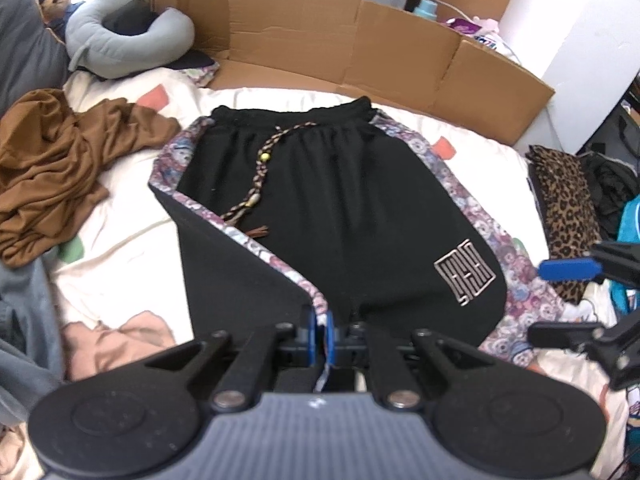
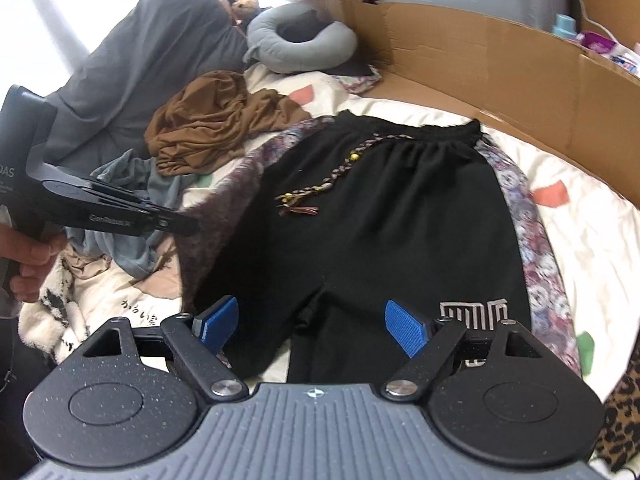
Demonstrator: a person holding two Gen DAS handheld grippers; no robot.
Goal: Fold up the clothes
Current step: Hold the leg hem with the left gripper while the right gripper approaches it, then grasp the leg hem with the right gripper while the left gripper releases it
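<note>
The black trousers (image 1: 340,200) lie flat on the bed (image 1: 132,216), waistband toward the cardboard sheet (image 1: 360,40) at the far side, legs running toward the cameras. Laid out smooth like this, they are ready for a lengthwise fold, one half over the other.

The left tool (image 1: 319,330) is clamped tight on the patterned side seam at the trousers' near left edge. That edge is lifted off the bed and turned up, showing its plain black underside, so the hold looks meant to carry this side across the middle. The right tool (image 2: 314,326) hangs over the trousers' near end with its jaws wide apart and nothing between them, probably waiting to pin or take the other leg.

The trousers are black knit with an elastic gathered waist, a braided drawstring (image 1: 256,176) with beads and a tassel lying on the front, a floral stripe (image 1: 516,284) down each outer side, and a pale square emblem (image 1: 466,270) on one thigh.

Left of the trousers sits a crumpled brown garment (image 1: 56,160); right of them, leopard-print cloth (image 1: 568,208). Beyond the brown garment lies a grey neck pillow (image 1: 128,40).
</note>
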